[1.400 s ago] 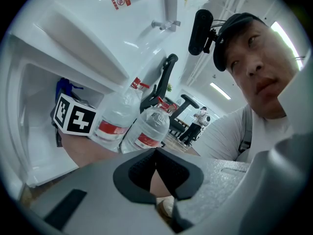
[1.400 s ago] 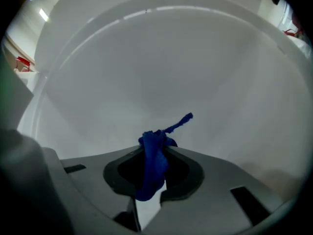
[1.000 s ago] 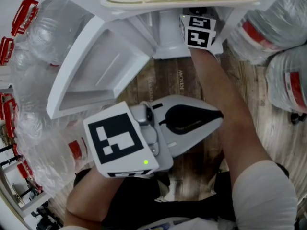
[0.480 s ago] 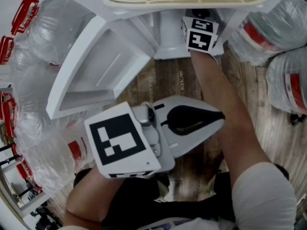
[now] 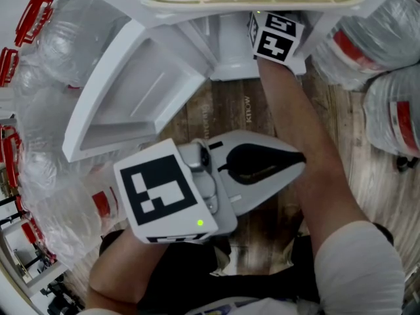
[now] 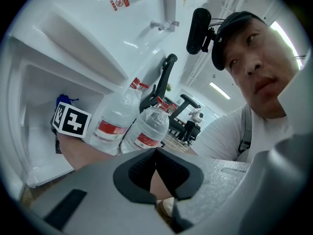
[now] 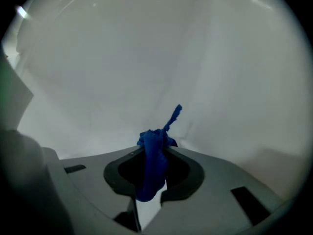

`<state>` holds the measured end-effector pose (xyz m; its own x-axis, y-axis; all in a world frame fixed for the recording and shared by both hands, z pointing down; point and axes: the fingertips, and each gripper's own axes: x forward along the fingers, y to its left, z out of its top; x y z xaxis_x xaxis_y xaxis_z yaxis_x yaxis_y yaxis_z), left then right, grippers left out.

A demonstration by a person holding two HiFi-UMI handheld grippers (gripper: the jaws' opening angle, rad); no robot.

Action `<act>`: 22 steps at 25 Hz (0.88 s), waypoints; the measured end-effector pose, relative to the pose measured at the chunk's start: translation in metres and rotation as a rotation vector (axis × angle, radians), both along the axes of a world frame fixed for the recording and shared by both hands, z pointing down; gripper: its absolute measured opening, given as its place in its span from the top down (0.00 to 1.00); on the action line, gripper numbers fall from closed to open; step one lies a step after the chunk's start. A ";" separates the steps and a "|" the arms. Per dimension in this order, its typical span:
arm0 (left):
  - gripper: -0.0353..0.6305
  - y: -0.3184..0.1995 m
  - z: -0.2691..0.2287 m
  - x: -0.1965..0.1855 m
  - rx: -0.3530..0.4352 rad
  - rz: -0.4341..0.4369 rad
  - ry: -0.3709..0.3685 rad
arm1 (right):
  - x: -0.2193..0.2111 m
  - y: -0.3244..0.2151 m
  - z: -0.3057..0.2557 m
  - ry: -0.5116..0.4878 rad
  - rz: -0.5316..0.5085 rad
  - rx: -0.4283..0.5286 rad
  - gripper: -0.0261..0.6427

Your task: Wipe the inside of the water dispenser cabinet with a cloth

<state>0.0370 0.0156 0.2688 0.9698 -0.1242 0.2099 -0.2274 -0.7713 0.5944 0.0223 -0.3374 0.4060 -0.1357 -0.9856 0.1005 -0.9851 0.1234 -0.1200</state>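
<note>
1. Nearest the person, the left tongs (image 5: 292,159) hang over the wooden floor (image 5: 226,113) in front of the cabinet. Their jaws are pressed together with nothing between them, and they touch nothing.
2. Just beyond, on the left, the cabinet door (image 5: 131,97) is swung wide open. Big water bottles (image 5: 59,51) crowd its left side, and more lie on the right.
3. Further in, the right forearm reaches into the open cabinet (image 5: 226,35). From above, only the marker cube of the right tongs (image 7: 155,168) shows at the opening.
4. Inside, those jaws are clamped on a blue cloth (image 7: 152,153), pinching its bunched middle. A thin twisted tail pokes out past the tips toward the white inner wall (image 7: 146,58). I cannot tell whether it touches the wall.
5. The cloth looks light, soft and limp, so it will likely fold back rather than push. Little of it sticks out, so the tips must come close to the wall, and bare jaws might scrape it. Gripping nearer one edge would leave a fuller wad free for wiping.
</note>
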 end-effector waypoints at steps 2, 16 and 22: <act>0.94 0.000 0.000 0.000 0.000 0.000 -0.001 | -0.001 0.001 0.018 0.016 0.003 -0.054 0.87; 0.94 0.000 -0.001 0.000 0.007 0.006 0.008 | 0.016 0.017 0.093 -0.159 0.069 -0.297 0.86; 0.94 -0.003 -0.008 0.002 0.013 0.006 0.023 | 0.002 0.031 0.050 -0.300 0.011 -0.199 0.86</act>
